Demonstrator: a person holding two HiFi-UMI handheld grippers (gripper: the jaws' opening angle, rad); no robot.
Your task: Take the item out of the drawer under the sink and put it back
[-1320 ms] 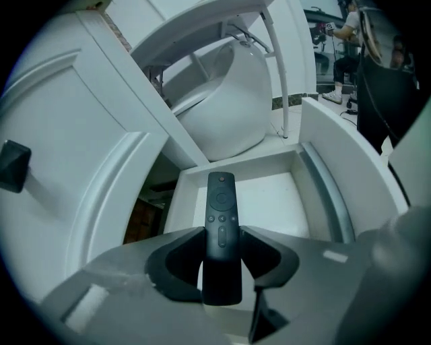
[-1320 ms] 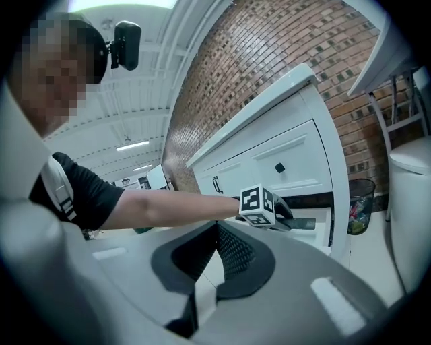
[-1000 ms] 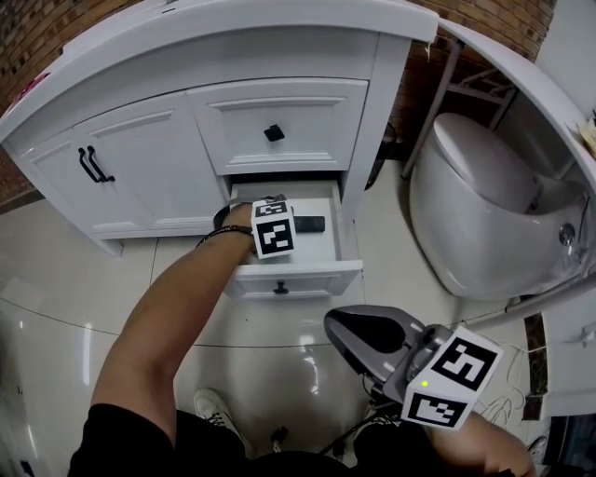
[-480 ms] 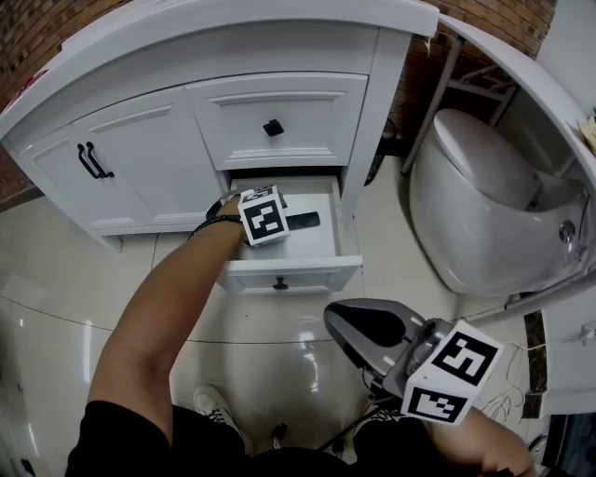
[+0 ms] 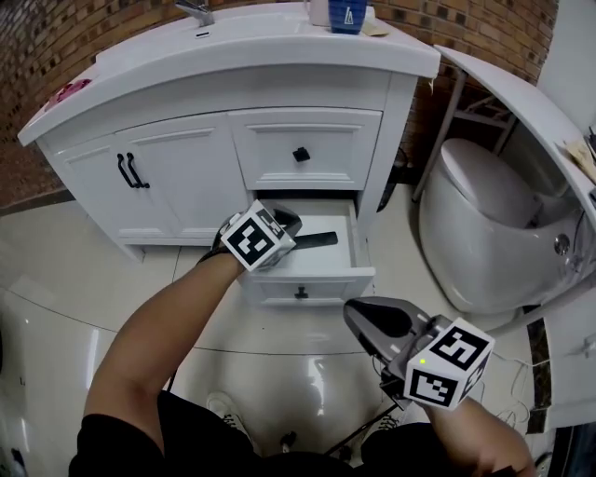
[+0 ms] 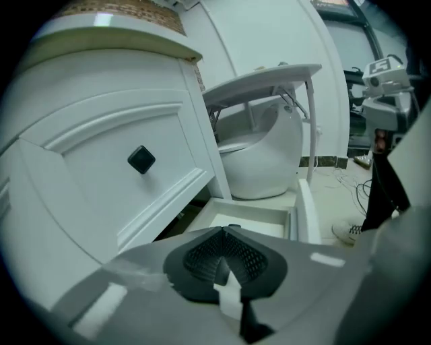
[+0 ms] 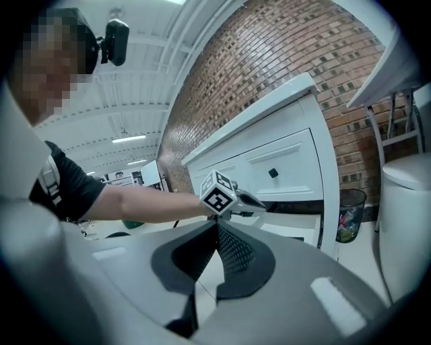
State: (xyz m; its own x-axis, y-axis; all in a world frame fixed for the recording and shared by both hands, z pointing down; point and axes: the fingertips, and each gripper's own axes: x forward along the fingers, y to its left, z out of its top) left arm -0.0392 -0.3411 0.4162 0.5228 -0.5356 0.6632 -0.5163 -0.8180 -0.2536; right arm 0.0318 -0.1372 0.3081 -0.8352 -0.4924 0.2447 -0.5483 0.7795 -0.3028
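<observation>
Readable text: none, not a word or number to be made out anywhere.
Marker cube (image 5: 250,238) on the left hand-held gripper (image 5: 294,222): black-and-white square pattern, no letters.
Second marker cube (image 5: 449,361) on the right hand-held gripper (image 5: 354,313): the same kind of square pattern on two faces, no letters either.
Blue cup (image 5: 346,15) on the sink top: a pale mark on its side, too small to read.

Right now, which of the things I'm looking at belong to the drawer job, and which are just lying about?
Part of the job:
- open lower drawer under the sink
- dark flat item at that drawer
- left gripper close by it

Just lying about:
- toilet
- blue container on the sink top
- waste bin
- closed upper drawer
</observation>
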